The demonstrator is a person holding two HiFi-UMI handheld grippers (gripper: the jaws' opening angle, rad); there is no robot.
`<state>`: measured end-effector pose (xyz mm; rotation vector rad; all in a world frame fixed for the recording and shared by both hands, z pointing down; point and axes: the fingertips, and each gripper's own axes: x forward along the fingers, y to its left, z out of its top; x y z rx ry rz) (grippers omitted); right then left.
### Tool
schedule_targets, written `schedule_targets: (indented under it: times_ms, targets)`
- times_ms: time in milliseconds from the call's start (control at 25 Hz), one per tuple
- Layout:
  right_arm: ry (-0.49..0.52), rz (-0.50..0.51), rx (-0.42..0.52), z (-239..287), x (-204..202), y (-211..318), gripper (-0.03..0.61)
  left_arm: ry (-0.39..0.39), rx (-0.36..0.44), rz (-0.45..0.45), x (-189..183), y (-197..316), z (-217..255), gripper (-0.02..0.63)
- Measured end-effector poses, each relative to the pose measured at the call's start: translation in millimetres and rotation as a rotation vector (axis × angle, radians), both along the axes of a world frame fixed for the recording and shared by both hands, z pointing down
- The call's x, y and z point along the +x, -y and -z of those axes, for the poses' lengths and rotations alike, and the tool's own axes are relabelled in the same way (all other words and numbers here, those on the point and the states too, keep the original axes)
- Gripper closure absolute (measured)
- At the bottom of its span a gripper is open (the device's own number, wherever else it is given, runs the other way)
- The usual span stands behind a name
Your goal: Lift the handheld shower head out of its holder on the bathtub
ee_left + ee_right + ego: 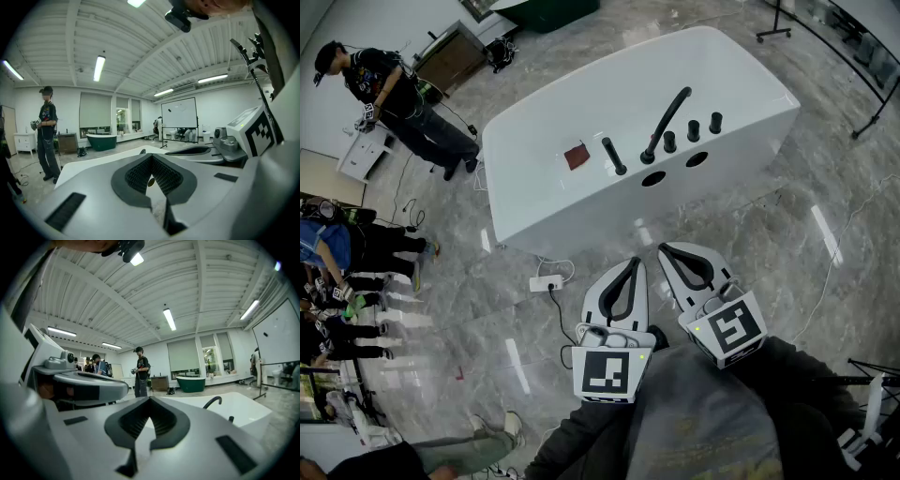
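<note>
The white bathtub (553, 202) stands on the grey floor ahead of me. On its deck the black handheld shower head (613, 157) stands upright in its holder, left of the curved black spout (667, 120) and three black knobs (693, 130). My left gripper (633, 263) and right gripper (666, 249) hover side by side in front of the tub, well short of it, both shut and empty. The left gripper view shows its jaws (151, 156) meeting at the tip. In the right gripper view the gripper (149, 399) points toward the tub, with the spout (213, 401) to the right.
A dark red square (577, 156) and two round holes (653, 178) mark the tub deck. A white power strip (546, 282) with cable lies on the floor before the tub. Several people (389, 94) stand at the left. A green tub (191, 383) sits far back.
</note>
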<state>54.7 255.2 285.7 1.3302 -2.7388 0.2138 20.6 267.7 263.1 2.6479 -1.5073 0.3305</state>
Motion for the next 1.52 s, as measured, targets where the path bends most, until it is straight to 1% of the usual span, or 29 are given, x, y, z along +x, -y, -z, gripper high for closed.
schedule_targets:
  times_ms: [120,280,400,680,760,880,1080,1280,1440,1520]
  targets:
    - [0.006,0.001,0.0,3,5,3,0.575,0.016,0.009,-0.009,6,3,3,0.612]
    - [0.002,0.009,-0.011,1,15,2,0.574,0.016,0.001,-0.004,17,1,1,0.612]
    - [0.017,0.018,0.0,6,22,0,0.574,0.027,0.01,-0.001,26,-2,2,0.612]
    - [0.034,0.054,0.01,17,44,-9,0.574,0.032,0.001,0.04,48,-13,11,0.612]
    - [0.031,0.063,0.011,16,46,-11,0.574,0.037,-0.016,0.056,51,-18,9,0.612]
    - [0.034,0.065,-0.002,6,44,-8,0.574,0.052,-0.031,0.075,48,-19,-2,0.612]
    - [0.029,0.072,0.008,-4,38,-4,0.574,0.055,-0.031,0.094,39,-16,-10,0.612]
    - [0.016,0.057,0.0,-18,30,6,0.574,0.022,-0.053,0.085,28,-3,-29,0.612]
    - [-0.035,0.024,-0.039,-33,24,30,0.574,-0.025,-0.081,0.082,17,25,-48,0.612]
    - [-0.041,0.004,-0.051,-36,17,46,0.574,-0.038,-0.09,0.076,6,41,-51,0.612]
